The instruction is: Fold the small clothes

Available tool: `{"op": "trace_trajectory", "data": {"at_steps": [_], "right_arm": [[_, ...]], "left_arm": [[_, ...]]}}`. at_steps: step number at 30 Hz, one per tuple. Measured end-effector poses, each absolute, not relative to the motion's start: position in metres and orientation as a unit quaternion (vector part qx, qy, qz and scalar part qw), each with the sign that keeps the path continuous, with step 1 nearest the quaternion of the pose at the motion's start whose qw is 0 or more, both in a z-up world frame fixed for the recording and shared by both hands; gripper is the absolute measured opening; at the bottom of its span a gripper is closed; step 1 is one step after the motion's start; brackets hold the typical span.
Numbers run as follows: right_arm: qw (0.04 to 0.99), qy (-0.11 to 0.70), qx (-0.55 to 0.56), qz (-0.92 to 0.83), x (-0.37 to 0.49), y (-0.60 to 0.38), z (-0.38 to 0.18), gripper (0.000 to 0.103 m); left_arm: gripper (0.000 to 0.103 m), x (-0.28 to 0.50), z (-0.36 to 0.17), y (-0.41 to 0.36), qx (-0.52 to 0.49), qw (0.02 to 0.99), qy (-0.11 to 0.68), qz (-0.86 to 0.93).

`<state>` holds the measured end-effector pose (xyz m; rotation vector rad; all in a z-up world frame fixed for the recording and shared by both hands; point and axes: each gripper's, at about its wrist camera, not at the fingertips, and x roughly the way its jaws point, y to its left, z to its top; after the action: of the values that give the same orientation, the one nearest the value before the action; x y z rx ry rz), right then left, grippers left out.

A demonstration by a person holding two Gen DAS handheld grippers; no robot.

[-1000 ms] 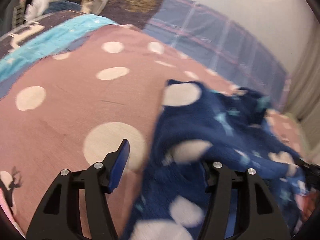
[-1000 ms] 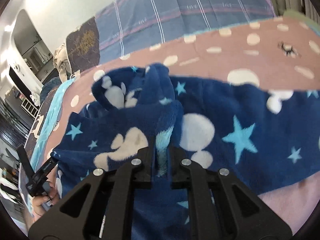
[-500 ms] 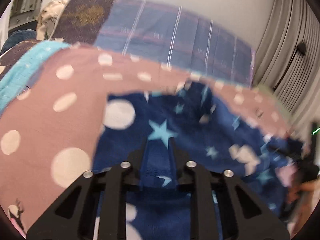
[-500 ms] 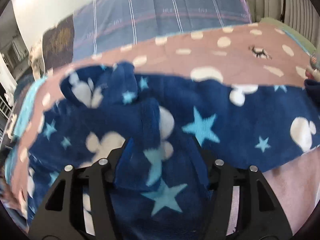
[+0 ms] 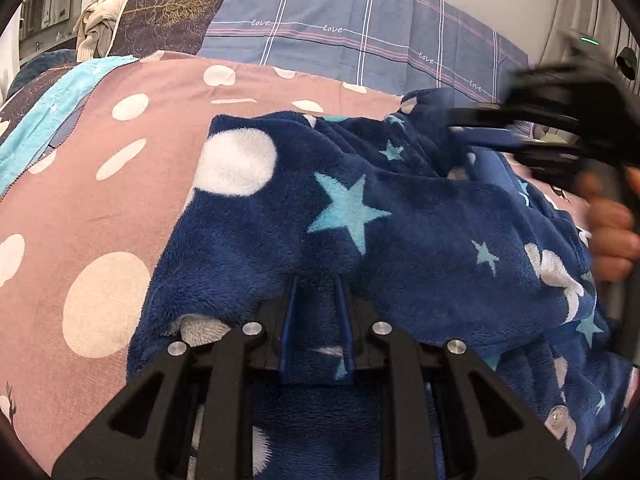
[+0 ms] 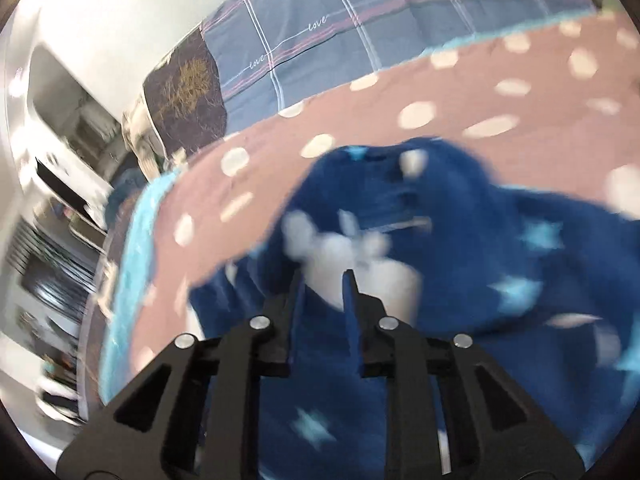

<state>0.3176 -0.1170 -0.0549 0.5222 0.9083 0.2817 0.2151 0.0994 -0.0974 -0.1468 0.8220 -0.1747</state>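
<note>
Left gripper [image 5: 316, 308]: nearly closed, blue pads pinching a fold of the navy fleece garment [image 5: 360, 216] at its near edge. Right gripper [image 6: 324, 296]: also narrowed to a slim gap, fleece bunched between the pads; view blurred, so firmness of grip uncertain but cloth visibly caught. Same gripper seen from the left wrist view [image 5: 480, 128], held sideways at the far right corner of the garment, gripping a raised ridge of cloth; bare hand [image 5: 612, 232] on its handle, blurred.

Garment: star and white-spot pattern, rumpled, lying on the pink dotted blanket [image 5: 100, 184], snap button [image 5: 554, 416] at its near right edge. Left of the garment, broad stretch of blanket, then a turquoise strip [image 5: 52, 108]. Beyond the garment, grey-blue plaid bedding [image 5: 340, 36]; further left of that, dark cushion with gold tree print [image 5: 172, 8].
</note>
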Motion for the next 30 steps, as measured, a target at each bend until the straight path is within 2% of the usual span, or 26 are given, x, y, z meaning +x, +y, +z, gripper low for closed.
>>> {"op": "trace_trajectory", "data": {"at_steps": [3, 4, 5, 6, 9, 11, 14, 17, 19, 21, 22, 27, 30], "right_arm": [[0.804, 0.501, 0.257, 0.191, 0.346, -0.076, -0.096, 0.019], [0.788, 0.522, 0.263, 0.193, 0.35, -0.065, -0.116, 0.015], [0.797, 0.511, 0.263, 0.186, 0.349, -0.064, -0.121, 0.005], [0.816, 0.486, 0.255, 0.181, 0.345, -0.064, -0.122, 0.002], [0.827, 0.473, 0.233, 0.195, 0.335, -0.067, -0.111, 0.002], [0.834, 0.468, 0.218, 0.196, 0.323, -0.076, -0.093, 0.007], [0.864, 0.426, 0.186, 0.196, 0.282, -0.107, -0.054, 0.008], [0.877, 0.418, 0.163, 0.174, 0.232, -0.15, -0.046, 0.023], [0.869, 0.461, 0.134, 0.118, 0.207, -0.176, -0.071, 0.03], [0.855, 0.498, 0.116, 0.088, 0.202, -0.192, -0.108, 0.027], [0.865, 0.476, 0.11, 0.112, 0.199, -0.194, -0.109, 0.027], [0.857, 0.486, 0.142, 0.097, 0.185, -0.201, -0.086, 0.03], [0.889, 0.432, 0.13, 0.078, 0.152, -0.225, -0.059, 0.03]], "left_arm": [[0.021, 0.214, -0.097, 0.104, -0.084, 0.911, 0.395, -0.087], [0.021, 0.213, -0.097, 0.107, -0.091, 0.91, 0.395, -0.09], [0.021, 0.213, -0.098, 0.108, -0.096, 0.909, 0.395, -0.093], [0.021, 0.214, -0.098, 0.109, -0.099, 0.908, 0.395, -0.095], [0.021, 0.216, -0.098, 0.11, -0.1, 0.908, 0.395, -0.096], [0.021, 0.216, -0.098, 0.11, -0.101, 0.908, 0.395, -0.096], [0.021, 0.217, -0.097, 0.11, -0.102, 0.908, 0.395, -0.096], [0.021, 0.217, -0.097, 0.109, -0.098, 0.908, 0.395, -0.095], [0.021, 0.217, -0.098, 0.107, -0.093, 0.908, 0.397, -0.094], [0.021, 0.219, -0.098, 0.103, -0.083, 0.908, 0.399, -0.092], [0.022, 0.219, -0.098, 0.101, -0.077, 0.909, 0.401, -0.089], [0.022, 0.22, -0.099, 0.102, -0.076, 0.908, 0.403, -0.088], [0.022, 0.22, -0.096, 0.103, -0.08, 0.907, 0.404, -0.089]]}}
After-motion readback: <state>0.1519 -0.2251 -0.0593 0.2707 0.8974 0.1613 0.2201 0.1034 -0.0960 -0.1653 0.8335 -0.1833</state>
